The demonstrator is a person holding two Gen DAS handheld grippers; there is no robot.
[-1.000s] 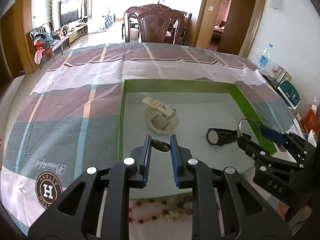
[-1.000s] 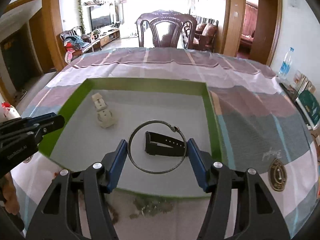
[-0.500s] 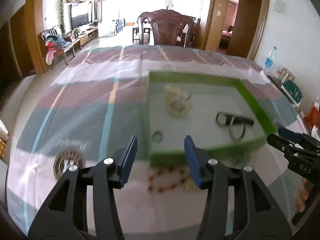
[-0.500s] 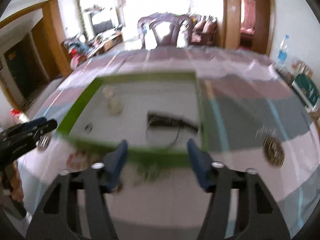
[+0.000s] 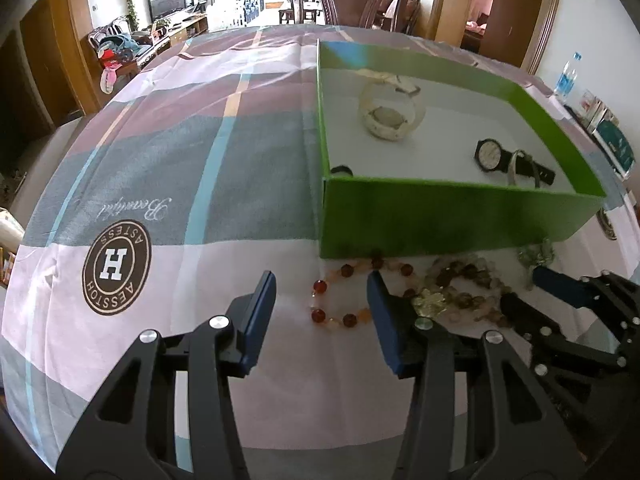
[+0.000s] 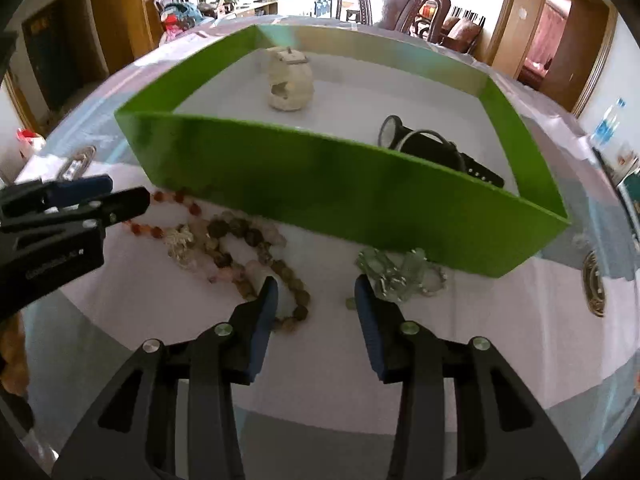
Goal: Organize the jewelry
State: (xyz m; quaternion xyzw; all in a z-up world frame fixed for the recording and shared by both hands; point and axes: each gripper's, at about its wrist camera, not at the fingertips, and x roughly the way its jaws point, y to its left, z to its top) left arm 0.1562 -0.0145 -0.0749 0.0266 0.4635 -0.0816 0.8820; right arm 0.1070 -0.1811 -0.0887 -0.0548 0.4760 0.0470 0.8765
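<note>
A green box (image 5: 448,216) (image 6: 320,184) holds a cream watch (image 5: 390,114) (image 6: 289,78), a black watch (image 5: 490,155) (image 6: 432,152), a metal ring (image 5: 520,166) and a small dark ring (image 5: 342,170). In front of it on the cloth lie a red bead bracelet (image 5: 344,296) (image 6: 160,216), a brown bead bracelet (image 5: 464,288) (image 6: 248,256) and a pale green crystal piece (image 6: 400,272) (image 5: 536,254). My left gripper (image 5: 322,308) is open and empty, low over the red bracelet. My right gripper (image 6: 316,300) is open and empty between the brown bracelet and the crystal piece.
The table carries a checked cloth (image 5: 160,152) with a round brown logo (image 5: 116,266). A wooden chair (image 6: 390,0) stands at the far side. A water bottle (image 5: 566,78) and books (image 5: 612,142) are at the right edge.
Both grippers let go of their rings inside the box, opened, and pulled back and down to the cloth in front of the box. The metal ring now lies on the black watch.
</note>
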